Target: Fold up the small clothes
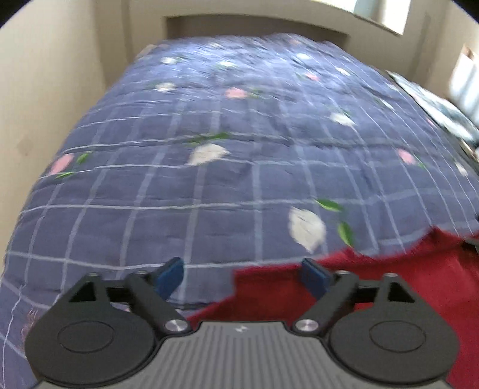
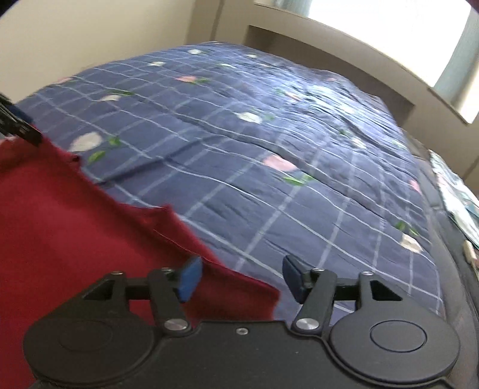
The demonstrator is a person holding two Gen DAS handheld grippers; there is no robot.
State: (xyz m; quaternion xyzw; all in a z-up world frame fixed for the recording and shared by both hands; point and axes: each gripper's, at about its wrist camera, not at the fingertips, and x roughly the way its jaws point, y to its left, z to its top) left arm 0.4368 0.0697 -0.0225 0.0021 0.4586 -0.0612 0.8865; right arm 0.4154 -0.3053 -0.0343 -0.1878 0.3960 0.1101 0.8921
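A dark red garment (image 1: 389, 278) lies on the bed, filling the lower right of the left wrist view. The same red garment (image 2: 74, 227) fills the lower left of the right wrist view. My left gripper (image 1: 242, 278) is open above the garment's left corner, its blue pads wide apart, nothing pressed between them. My right gripper (image 2: 239, 279) is open too, over the garment's right corner, with cloth under the gap but not pinched. The dark tip of the left gripper (image 2: 18, 125) shows at the far left edge of the right wrist view.
The bed carries a navy checked quilt (image 1: 224, 143) with flower prints, seen also in the right wrist view as the quilt (image 2: 269, 149). A beige headboard (image 1: 254, 27) and walls stand behind. A patterned cloth (image 2: 458, 197) lies at the bed's right edge under a bright window (image 2: 389, 36).
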